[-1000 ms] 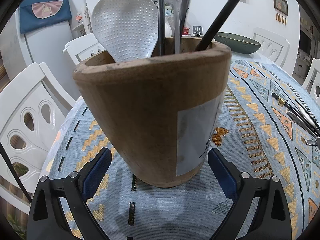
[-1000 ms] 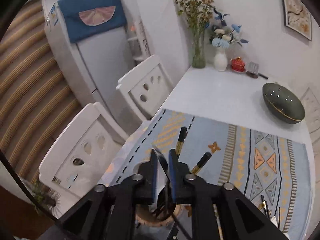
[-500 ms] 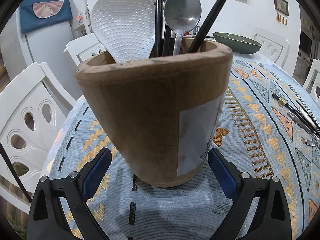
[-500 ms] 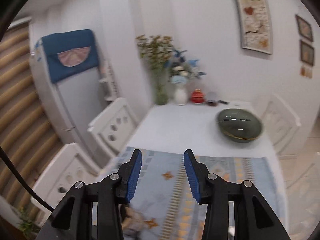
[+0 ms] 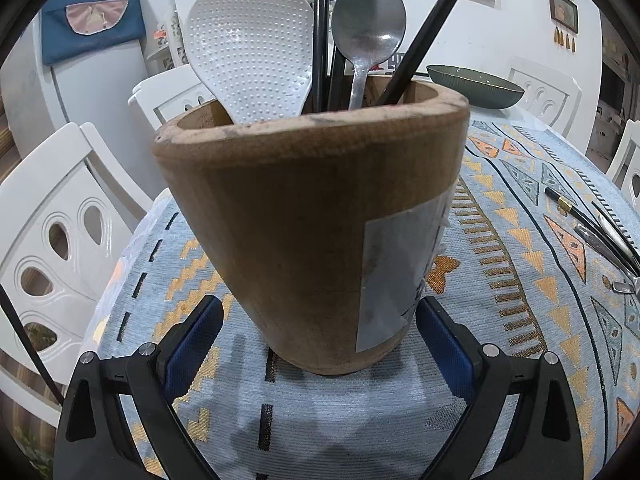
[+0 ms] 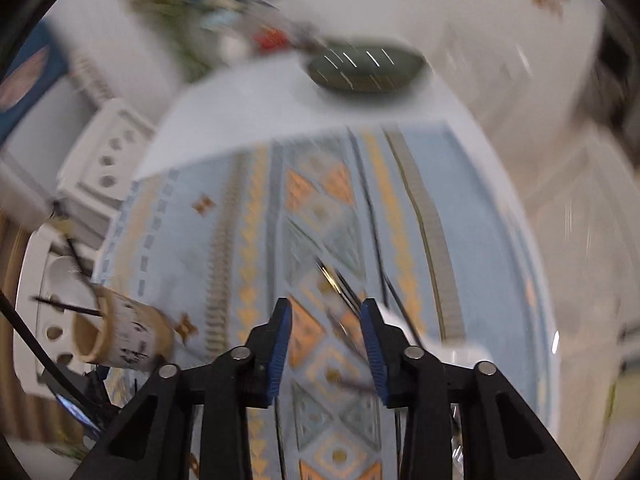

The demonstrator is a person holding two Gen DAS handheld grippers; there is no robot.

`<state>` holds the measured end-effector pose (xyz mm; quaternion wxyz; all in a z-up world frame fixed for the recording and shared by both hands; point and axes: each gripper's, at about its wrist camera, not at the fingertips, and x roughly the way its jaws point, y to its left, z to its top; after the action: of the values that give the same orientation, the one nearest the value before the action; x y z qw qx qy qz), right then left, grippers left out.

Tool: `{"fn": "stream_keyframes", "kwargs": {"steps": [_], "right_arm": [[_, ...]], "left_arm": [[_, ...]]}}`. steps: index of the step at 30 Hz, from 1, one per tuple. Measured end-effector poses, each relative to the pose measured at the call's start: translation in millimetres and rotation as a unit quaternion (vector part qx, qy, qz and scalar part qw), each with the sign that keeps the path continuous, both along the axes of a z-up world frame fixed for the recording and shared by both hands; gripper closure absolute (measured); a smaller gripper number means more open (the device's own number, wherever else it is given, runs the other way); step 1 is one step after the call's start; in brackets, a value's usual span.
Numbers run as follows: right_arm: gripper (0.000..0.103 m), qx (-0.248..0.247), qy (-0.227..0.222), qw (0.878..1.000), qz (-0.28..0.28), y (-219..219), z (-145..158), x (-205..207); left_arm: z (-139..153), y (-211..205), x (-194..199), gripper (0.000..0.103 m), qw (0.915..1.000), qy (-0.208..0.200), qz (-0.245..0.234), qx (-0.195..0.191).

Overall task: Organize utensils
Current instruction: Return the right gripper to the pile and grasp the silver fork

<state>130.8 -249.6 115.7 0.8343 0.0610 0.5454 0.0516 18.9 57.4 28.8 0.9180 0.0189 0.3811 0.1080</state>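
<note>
Five utensils stand in the wooden holder (image 5: pixel 308 216), which serves as the landmark here: a white dimpled rice paddle (image 5: pixel 250 54) at its left rear, a metal spoon (image 5: pixel 368 32) bowl-up beside it, two upright black chopsticks (image 5: pixel 320 32) between paddle and spoon, and a third black chopstick (image 5: pixel 424 36) leaning out to the right. The holder sits on a blue patterned cloth (image 5: pixel 500 240) that covers the worktop, and a pale label (image 5: pixel 396 276) is stuck to its right side. The left gripper (image 5: pixel 320 344) has its jaws spread wide on either side of the holder's base; the blue pads stand just clear of the wood, so it is not clamped. Well to the right of the holder, more utensils (image 5: pixel 596 232) lie loose on the cloth, a black chopstick with a gold band and some metal handles among them. A dark green bowl (image 5: pixel 474 86) rests beyond the holder on the bare white part of the worktop.

The right wrist view is badly smeared. There the holder (image 6: pixel 120 336) shows far to the left, and the right gripper (image 6: pixel 326 346) hangs over the cloth well to the holder's right, above the loose black chopsticks (image 6: pixel 344 284). Its jaws have just been narrowing but remain apart, with nothing pinched between them.
</note>
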Motion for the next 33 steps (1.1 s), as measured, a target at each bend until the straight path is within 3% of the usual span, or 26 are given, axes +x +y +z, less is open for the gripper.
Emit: {"fn": "stream_keyframes", "kwargs": {"steps": [5,9,18,24,30,33], "right_arm": [[0.077,0.03,0.098,0.991,-0.08,-54,-55,-4],[0.077,0.024,0.181,0.982,-0.048,-56,-96,-10],[0.079,-0.066,0.186,0.98,0.026,-30,-116,-15],[0.084,-0.087,0.193,0.977,0.04,-28,-127,-20],[0.098,-0.092,0.199,0.974,0.061,-9,-131,-29],[0.1,-0.029,0.221,0.974,0.044,-10,-129,-31]], "left_arm": [[0,-1,1,0.006,1.0,0.001,-0.001,0.001],[-2,-3,2,0.006,1.0,0.005,-0.002,0.001],[-2,-1,6,0.006,1.0,0.008,-0.002,0.001],[-2,-1,6,0.006,1.0,0.008,-0.002,0.002],[-2,-1,5,0.006,1.0,0.009,-0.002,0.002],[-2,-2,5,0.006,1.0,0.009,-0.002,0.001]]}}
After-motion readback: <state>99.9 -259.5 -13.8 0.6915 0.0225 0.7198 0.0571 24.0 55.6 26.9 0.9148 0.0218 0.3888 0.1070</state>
